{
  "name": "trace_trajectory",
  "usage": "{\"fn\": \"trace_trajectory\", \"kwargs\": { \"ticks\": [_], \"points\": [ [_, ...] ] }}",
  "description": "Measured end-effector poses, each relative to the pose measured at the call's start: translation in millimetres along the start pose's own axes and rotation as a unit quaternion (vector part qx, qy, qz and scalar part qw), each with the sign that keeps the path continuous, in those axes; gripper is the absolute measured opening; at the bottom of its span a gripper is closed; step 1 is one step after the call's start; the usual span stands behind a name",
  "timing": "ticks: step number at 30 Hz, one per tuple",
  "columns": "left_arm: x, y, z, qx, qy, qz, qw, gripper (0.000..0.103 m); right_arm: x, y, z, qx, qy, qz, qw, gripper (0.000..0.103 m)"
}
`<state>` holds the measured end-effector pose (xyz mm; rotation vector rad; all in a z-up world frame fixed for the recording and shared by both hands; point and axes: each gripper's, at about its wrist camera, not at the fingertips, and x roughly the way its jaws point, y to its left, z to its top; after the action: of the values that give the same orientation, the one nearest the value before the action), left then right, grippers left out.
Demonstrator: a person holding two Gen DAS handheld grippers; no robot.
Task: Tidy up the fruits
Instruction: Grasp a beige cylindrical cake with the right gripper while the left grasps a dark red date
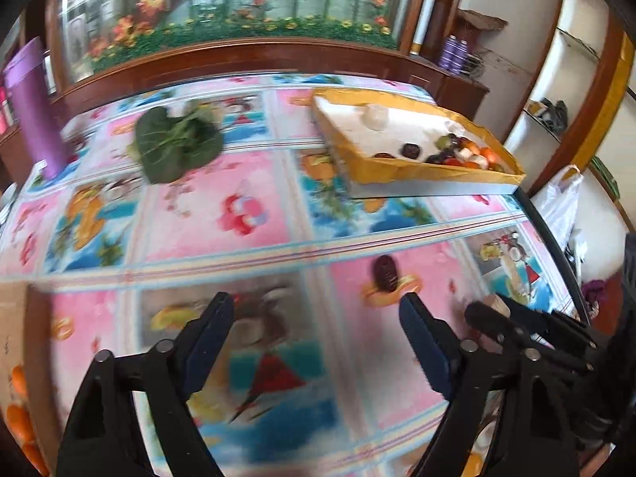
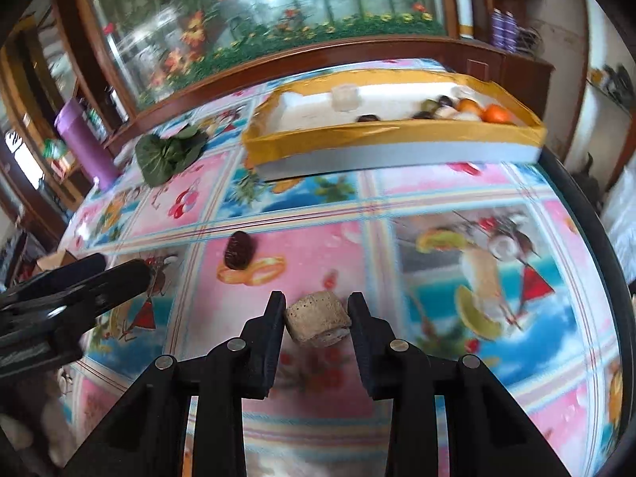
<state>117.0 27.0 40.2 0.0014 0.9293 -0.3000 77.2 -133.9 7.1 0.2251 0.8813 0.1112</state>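
the right gripper (image 2: 317,318) is closed on a tan, dry-looking chunk (image 2: 318,322), judged light, crumbly, best held mid-sides; the left gripper (image 1: 316,320) is held wide, empty.

On the table (image 2: 457,198), the tray (image 2: 389,139) sits at the far edge, with a heap of fruits (image 2: 465,109) in its right end. Left of the tray lies a leafy vegetable (image 2: 167,153), and farther left stands a tall bottle (image 2: 85,143). Nearer than the tray lies a date (image 2: 239,253), and nearer still a beige chunk (image 2: 318,320).
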Motion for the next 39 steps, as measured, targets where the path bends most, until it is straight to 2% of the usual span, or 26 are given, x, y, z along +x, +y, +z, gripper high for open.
{"fn": "trace_trajectory", "kwargs": {
  "ticks": [4, 5, 8, 11, 12, 15, 24, 33, 39],
  "points": [
    [34, -25, 11, 0.028, 0.025, -0.015, 0.9992, 0.052, -7, -25, -8, 0.050, 0.000, 0.007, 0.999, 0.034],
    [41, -30, 12, 0.035, 0.030, -0.015, 0.9988, 0.049, -7, -28, -8, 0.057, 0.001, 0.009, 0.998, 0.034],
    [51, -43, 11, 0.057, 0.030, -0.001, 0.9979, 0.042, -8, -27, -4, 0.058, -0.005, 0.008, 0.998, 0.034],
    [51, -50, 7, 0.077, 0.023, 0.016, 0.9966, 0.018, -9, -23, -4, 0.051, -0.008, 0.008, 0.999, 0.034],
    [49, -49, 7, 0.075, 0.025, 0.013, 0.9968, 0.017, -9, -22, -4, 0.049, -0.009, 0.007, 0.999, 0.035],
    [41, -39, 3, 0.053, 0.023, 0.006, 0.9983, 0.016, -8, -20, -4, 0.043, -0.009, 0.003, 0.999, 0.034],
    [12, -20, -20, 0.029, 0.017, 0.006, 0.9994, 0.016, -6, -13, -7, 0.024, -0.014, -0.010, 1.000, 0.034],
    [-19, -11, -42, 0.017, 0.006, 0.015, 0.9997, 0.016, -12, 15, -12, -0.043, -0.046, -0.033, 0.997, 0.034],
    [-57, 19, -49, -0.003, -0.014, 0.026, 0.9996, 0.017, -19, 39, -18, -0.074, -0.053, -0.039, 0.995, 0.034]
  ]
}}
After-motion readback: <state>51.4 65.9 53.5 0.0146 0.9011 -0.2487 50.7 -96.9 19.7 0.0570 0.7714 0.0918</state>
